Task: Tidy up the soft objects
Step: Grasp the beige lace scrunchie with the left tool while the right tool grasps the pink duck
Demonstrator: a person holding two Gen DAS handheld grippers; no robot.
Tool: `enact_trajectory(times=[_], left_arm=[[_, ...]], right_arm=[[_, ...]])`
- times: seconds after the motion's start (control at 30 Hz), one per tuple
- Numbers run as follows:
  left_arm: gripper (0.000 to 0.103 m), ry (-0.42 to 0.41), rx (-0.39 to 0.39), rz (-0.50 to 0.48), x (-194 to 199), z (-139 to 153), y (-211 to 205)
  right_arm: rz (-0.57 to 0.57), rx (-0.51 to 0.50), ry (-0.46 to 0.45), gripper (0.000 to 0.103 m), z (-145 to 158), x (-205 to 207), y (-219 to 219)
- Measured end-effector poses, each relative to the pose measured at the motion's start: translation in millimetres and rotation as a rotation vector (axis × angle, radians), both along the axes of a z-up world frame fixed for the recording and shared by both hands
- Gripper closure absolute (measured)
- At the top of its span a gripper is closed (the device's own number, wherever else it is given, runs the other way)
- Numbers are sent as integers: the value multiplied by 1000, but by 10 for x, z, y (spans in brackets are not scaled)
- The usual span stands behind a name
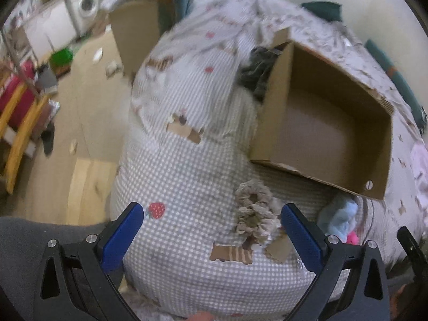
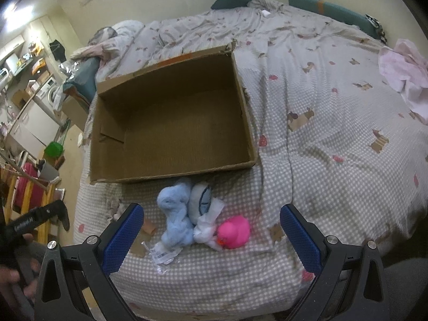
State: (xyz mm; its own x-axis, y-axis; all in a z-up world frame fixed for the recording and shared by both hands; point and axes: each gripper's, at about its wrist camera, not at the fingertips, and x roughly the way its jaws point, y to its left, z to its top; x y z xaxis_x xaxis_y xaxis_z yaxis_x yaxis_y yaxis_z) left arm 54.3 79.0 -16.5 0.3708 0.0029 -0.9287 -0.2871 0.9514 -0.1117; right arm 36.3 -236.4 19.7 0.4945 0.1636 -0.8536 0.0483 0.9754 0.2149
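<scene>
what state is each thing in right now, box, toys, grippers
cardboard box: open, empty, on the bed
beige scrunchie: loose on the bed
blue plush: lying outside the box
pink duck: lying outside the box
left hand-held gripper: open
right hand-held gripper: open

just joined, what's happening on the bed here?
A person holds two grippers over a bed, sorting soft items into a cardboard box that looks empty. Both the left gripper and right gripper have jaws wide open, holding nothing. A beige scrunchie lies between the left jaws. A blue plush, a pink rubber duck and a crumpled plastic wrapper lie before the right.
</scene>
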Motion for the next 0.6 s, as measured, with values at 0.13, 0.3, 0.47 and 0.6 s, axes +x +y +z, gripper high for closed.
enact_trajectory(times=[0.13, 0.3, 0.47, 0.6], left_arm=[[1, 92, -76, 2, 148, -206, 48], [24, 143, -123, -57, 266, -422, -163], [42, 198, -189, -66, 347, -668, -250], [57, 212, -220, -112, 365, -780, -356]], right_arm=[[-50, 8, 1, 0, -68, 81, -131], [-85, 32, 79, 0, -325, 113, -202], [-83, 20, 82, 0, -335, 105, -194], [-80, 18, 85, 0, -348, 118, -186]])
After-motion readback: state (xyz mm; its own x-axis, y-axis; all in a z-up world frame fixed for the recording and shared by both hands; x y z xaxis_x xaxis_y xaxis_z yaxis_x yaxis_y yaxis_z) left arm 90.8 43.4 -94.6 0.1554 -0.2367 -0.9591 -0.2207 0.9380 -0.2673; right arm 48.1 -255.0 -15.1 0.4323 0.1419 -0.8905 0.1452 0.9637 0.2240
